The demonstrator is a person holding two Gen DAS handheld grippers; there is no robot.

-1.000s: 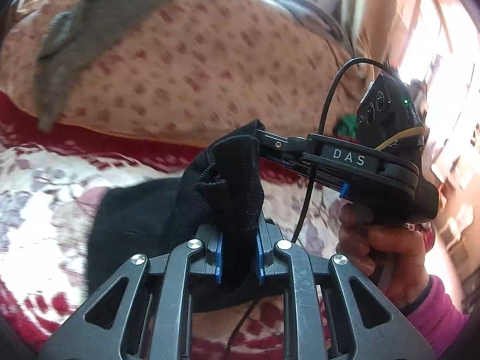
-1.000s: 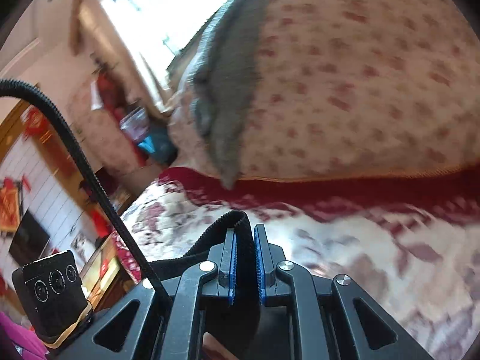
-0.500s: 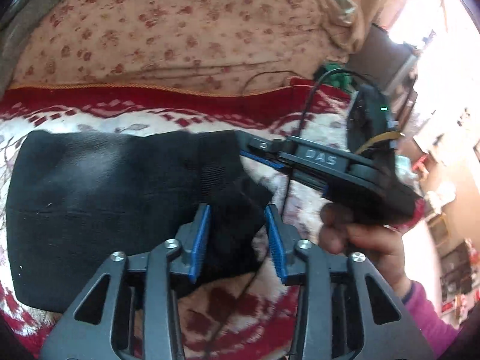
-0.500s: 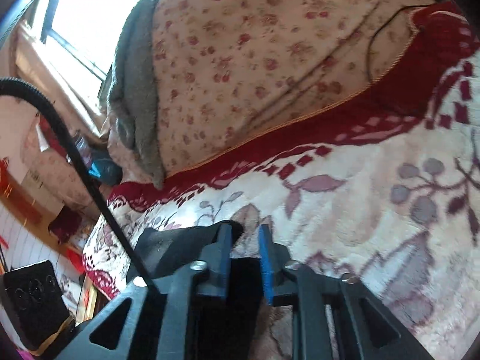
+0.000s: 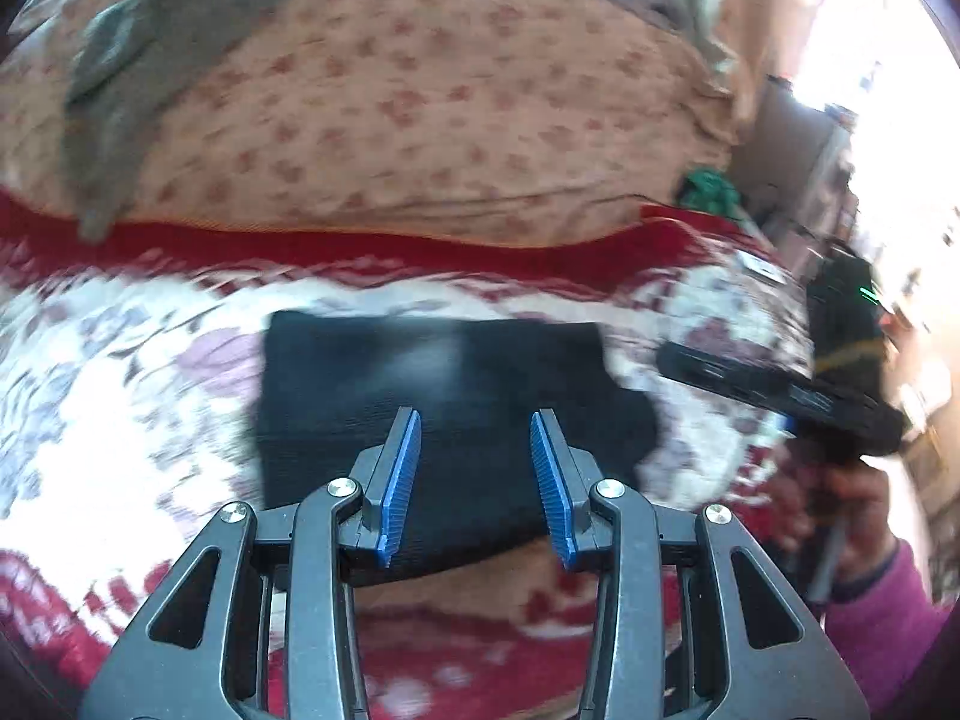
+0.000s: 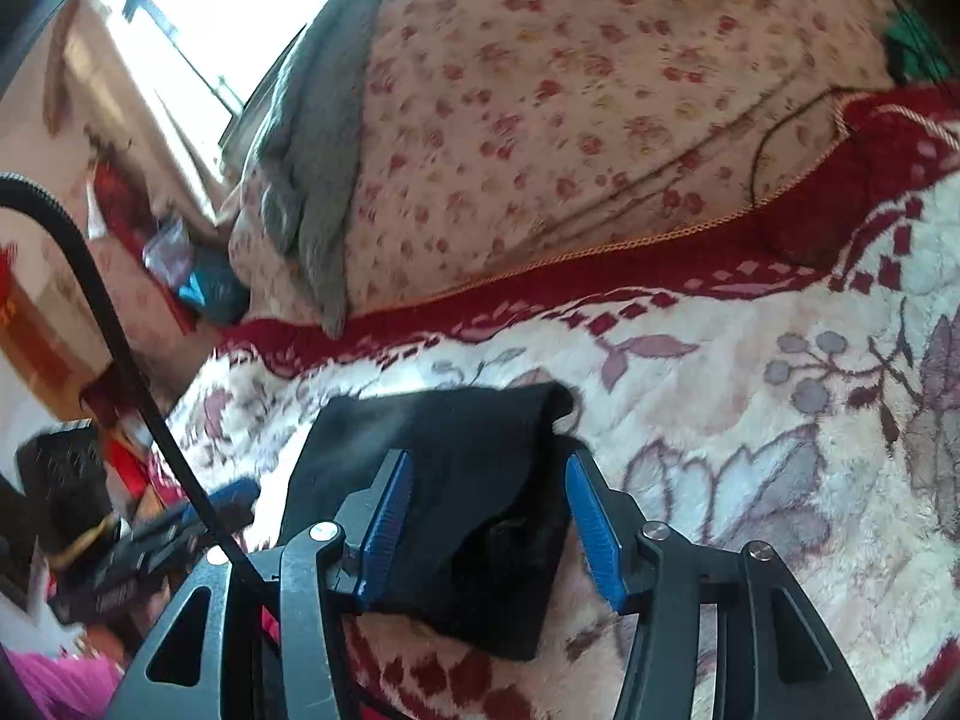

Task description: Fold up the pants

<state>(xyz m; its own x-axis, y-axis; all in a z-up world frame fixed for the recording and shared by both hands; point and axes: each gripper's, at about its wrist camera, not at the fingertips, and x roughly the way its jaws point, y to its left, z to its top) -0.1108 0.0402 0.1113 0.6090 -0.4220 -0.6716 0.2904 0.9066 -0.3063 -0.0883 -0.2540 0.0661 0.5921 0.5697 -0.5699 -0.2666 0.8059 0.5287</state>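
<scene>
Pants (image 5: 456,384) lie folded on the floral blanket (image 5: 120,396) — black, flat. Both claws, left (image 5: 475,480) and right (image 6: 489,531), stand spread above them, pinching nothing — the right's jaws have just been opening.

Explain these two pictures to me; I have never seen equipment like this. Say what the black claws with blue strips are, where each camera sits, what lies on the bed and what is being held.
There is no robot here. A person holds a hand-operated gripper in each hand, and a small wide-angle camera on each one looks forward along its two fingers. That is why the pictures bulge.

One picture comes from the left gripper, the other from the right gripper. The blue strips are the gripping pads. In the left view you also see the right gripper from the side, held by the person's hand in a pink sleeve.

On the red-and-white floral blanket lie black pants, folded into a compact rectangle. Behind is a flowered quilt with a grey cloth draped over it.

Nothing is held. Both grippers' jaws have just been opening, and the pads stand apart over the pants without pinching them.
</scene>
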